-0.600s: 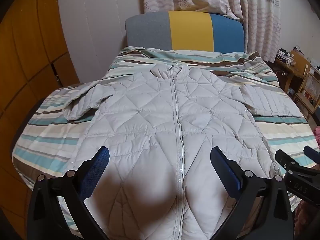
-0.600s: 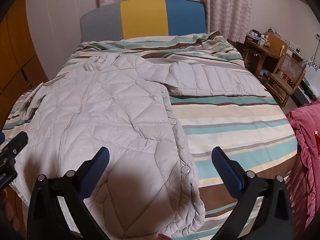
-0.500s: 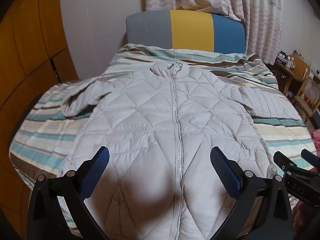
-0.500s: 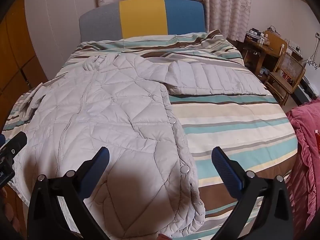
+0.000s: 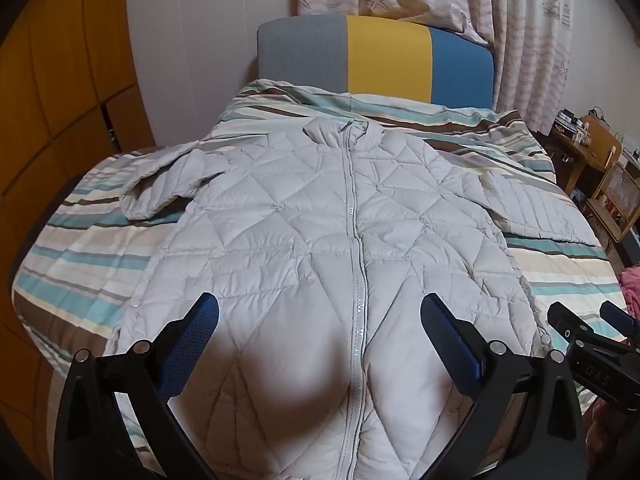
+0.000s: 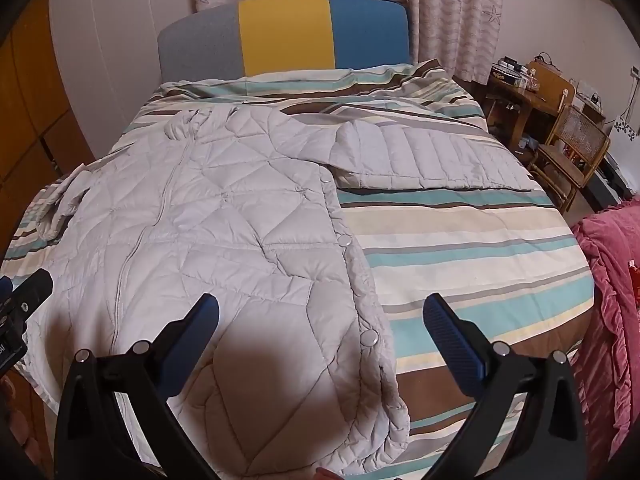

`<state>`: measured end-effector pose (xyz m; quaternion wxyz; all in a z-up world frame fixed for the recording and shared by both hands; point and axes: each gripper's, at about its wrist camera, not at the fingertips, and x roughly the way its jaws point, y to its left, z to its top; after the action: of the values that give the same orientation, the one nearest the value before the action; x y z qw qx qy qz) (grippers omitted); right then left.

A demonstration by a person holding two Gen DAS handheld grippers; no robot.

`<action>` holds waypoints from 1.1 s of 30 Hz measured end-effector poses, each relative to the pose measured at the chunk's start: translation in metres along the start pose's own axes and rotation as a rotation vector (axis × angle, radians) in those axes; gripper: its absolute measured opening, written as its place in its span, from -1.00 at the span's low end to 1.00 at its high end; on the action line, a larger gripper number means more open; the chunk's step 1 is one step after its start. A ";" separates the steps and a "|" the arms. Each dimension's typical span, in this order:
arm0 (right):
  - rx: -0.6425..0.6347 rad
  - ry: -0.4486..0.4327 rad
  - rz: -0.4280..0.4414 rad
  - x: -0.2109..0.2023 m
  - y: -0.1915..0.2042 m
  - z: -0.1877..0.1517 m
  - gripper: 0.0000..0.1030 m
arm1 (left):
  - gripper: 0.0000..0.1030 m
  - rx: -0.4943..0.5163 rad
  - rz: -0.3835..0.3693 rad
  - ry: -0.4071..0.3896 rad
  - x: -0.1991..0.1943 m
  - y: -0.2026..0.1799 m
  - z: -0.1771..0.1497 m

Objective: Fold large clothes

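Observation:
A pale grey quilted jacket (image 5: 304, 240) lies flat and zipped on the striped bed cover (image 5: 80, 264), collar toward the headboard. Its left sleeve (image 5: 168, 184) is bunched, its right sleeve (image 6: 432, 156) lies stretched out to the side. My left gripper (image 5: 320, 320) hangs open above the jacket's lower front, astride the zip, nothing between its blue pads. My right gripper (image 6: 320, 320) is open over the jacket's right hem edge with its snap buttons (image 6: 369, 337), holding nothing. The right gripper's tip (image 5: 584, 332) shows at the left wrist view's right edge.
A grey, yellow and blue headboard (image 5: 376, 60) stands at the bed's far end under patterned curtains (image 5: 532, 32). Wooden wardrobe doors (image 5: 52, 80) run along the left. A wooden desk and chair (image 6: 560, 128) stand at the right, and a pink ruffled fabric (image 6: 612, 300) lies beside the bed.
Both views have shifted slightly; the jacket sits a little further up the pictures and the left view has swung a bit leftward. The jacket itself has not moved.

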<state>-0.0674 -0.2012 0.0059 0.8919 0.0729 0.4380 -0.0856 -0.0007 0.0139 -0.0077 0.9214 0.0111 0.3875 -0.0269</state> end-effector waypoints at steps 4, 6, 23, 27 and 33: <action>0.000 0.001 0.000 -0.002 0.000 0.000 0.97 | 0.94 -0.003 -0.003 0.003 0.002 0.001 -0.001; -0.001 0.003 -0.002 -0.001 0.001 0.000 0.97 | 0.94 -0.001 -0.004 0.005 0.002 0.001 -0.001; 0.000 0.007 0.001 -0.001 -0.001 0.000 0.97 | 0.94 -0.011 -0.027 0.003 0.001 -0.001 -0.005; -0.013 0.014 0.015 -0.002 0.004 -0.002 0.97 | 0.94 -0.009 -0.039 -0.007 -0.003 -0.001 -0.005; -0.030 0.003 0.035 -0.009 0.011 -0.002 0.97 | 0.94 -0.013 -0.064 -0.016 -0.007 0.001 -0.006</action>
<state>-0.0717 -0.1889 0.0130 0.8935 0.0675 0.4394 -0.0636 -0.0098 0.0153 -0.0069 0.9232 -0.0075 0.3806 -0.0540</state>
